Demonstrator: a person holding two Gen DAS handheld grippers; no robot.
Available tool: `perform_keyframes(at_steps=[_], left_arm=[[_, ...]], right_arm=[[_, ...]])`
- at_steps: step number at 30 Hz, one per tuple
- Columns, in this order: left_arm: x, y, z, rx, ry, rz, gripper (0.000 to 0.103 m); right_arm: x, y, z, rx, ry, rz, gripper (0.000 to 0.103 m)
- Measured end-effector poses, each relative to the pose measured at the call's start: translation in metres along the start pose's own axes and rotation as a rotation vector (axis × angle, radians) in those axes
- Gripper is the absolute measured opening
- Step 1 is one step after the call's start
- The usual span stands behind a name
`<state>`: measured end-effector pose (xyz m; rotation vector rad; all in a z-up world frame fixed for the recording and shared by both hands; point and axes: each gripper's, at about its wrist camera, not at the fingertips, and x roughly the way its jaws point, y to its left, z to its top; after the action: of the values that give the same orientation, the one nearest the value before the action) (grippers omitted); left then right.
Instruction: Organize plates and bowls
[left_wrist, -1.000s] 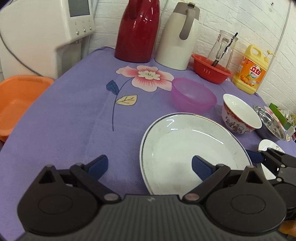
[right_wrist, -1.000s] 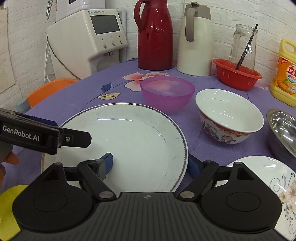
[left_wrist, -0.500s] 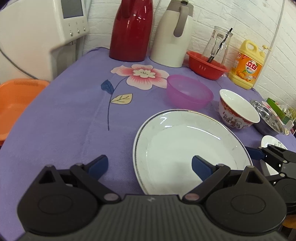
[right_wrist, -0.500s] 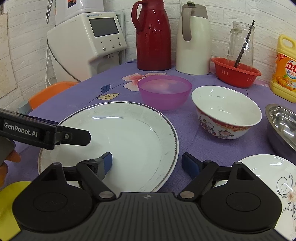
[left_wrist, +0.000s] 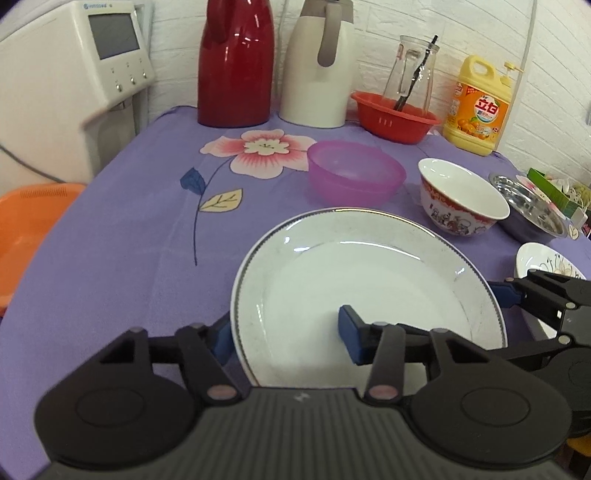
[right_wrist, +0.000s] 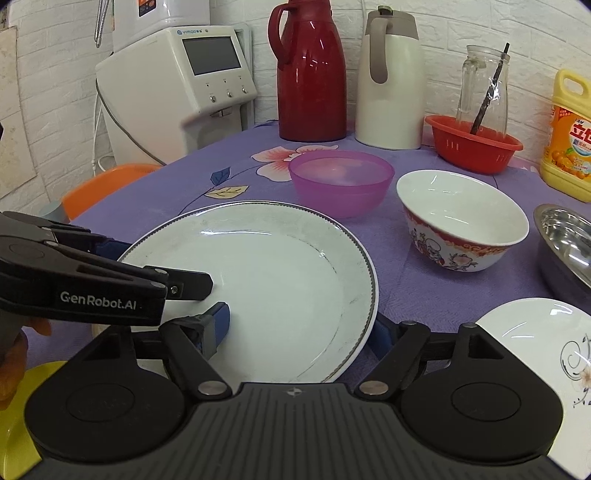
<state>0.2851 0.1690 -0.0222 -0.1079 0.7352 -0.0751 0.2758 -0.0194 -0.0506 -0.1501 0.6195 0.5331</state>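
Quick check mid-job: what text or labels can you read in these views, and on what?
"GenRobot.AI": side of the black left gripper.
"YIMAO", roughly: white water dispenser, small print.
Chinese brand characters: yellow detergent bottle; finer label print too small.
Nothing else legible.

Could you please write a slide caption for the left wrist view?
Left tongs closing across the near rim of the large white plate on the purple tablecloth.

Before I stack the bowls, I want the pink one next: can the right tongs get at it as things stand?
Probably not directly: the right tongs straddle the big white plate rim, and the pink bowl sits beyond the plate's far edge. Nothing lies on the plate, so passing over looks free.
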Motion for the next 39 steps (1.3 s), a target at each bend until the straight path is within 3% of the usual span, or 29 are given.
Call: perform_keyframes(at_steps=[6, 15, 27, 36, 39], left_arm=[[-0.014, 0.005, 0.013, -0.039, -0.042, 0.017, 0.047], [-0.052, -0.01, 0.013, -0.014, -0.09, 0.023, 0.046], [-0.114, -0.042, -0.068, 0.02, -0.046, 0.03, 0.046], [-0.111, -0.036, -0.105, 0.003, -0.014, 0.04, 0.048], [-0.109, -0.032, -0.108, -0.012, -0.028, 0.007, 0.049]], right_arm=[[-0.013, 0.011, 0.012, -0.032, -0.044, -0.002, 0.103], [-0.046, 0.018, 0.014, -0.018, -0.088, -0.01, 0.103], [-0.118, 0.05, -0.058, 0.045, -0.056, -0.002, 0.103], [-0.114, 0.062, -0.089, 0.06, -0.021, 0.001, 0.103], [-0.115, 0.06, -0.092, 0.063, -0.036, 0.003, 0.103]])
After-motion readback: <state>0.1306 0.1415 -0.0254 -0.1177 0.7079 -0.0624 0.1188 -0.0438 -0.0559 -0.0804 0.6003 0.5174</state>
